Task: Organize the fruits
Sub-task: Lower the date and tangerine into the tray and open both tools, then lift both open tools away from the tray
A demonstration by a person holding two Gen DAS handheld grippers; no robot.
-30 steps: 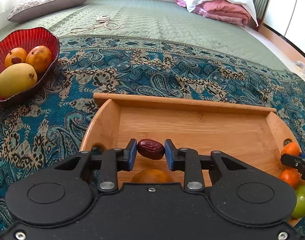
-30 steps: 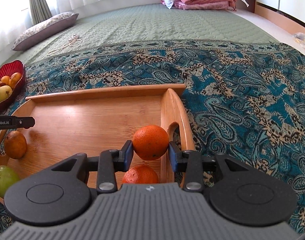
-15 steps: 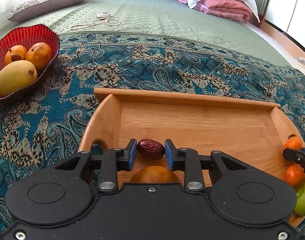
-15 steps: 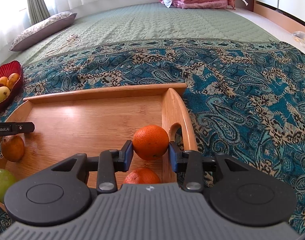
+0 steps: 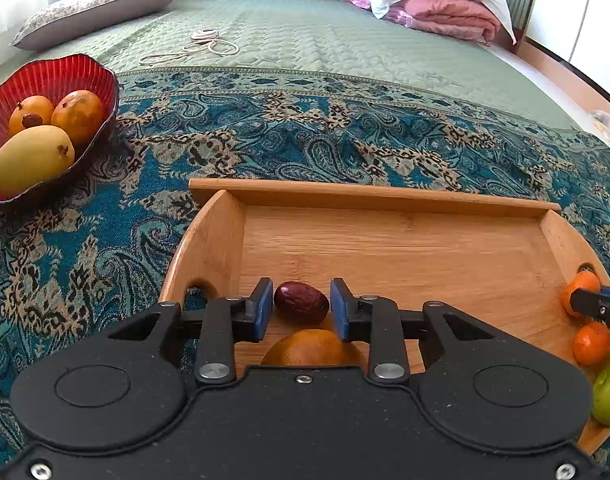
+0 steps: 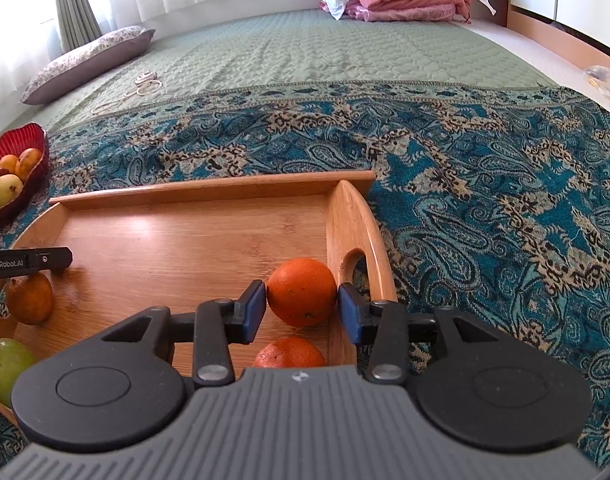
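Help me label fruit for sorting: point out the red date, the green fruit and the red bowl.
red date (image 5: 301,303), left wrist view, middle of its skin.
green fruit (image 6: 5,366), right wrist view, its rounded top.
red bowl (image 5: 67,74), left wrist view, inner wall.

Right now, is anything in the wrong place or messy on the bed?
A loose cream cord lies tangled on the green quilt, away from the fruit. Nothing is spilled; the fruit sits inside the wooden tray and red bowl.
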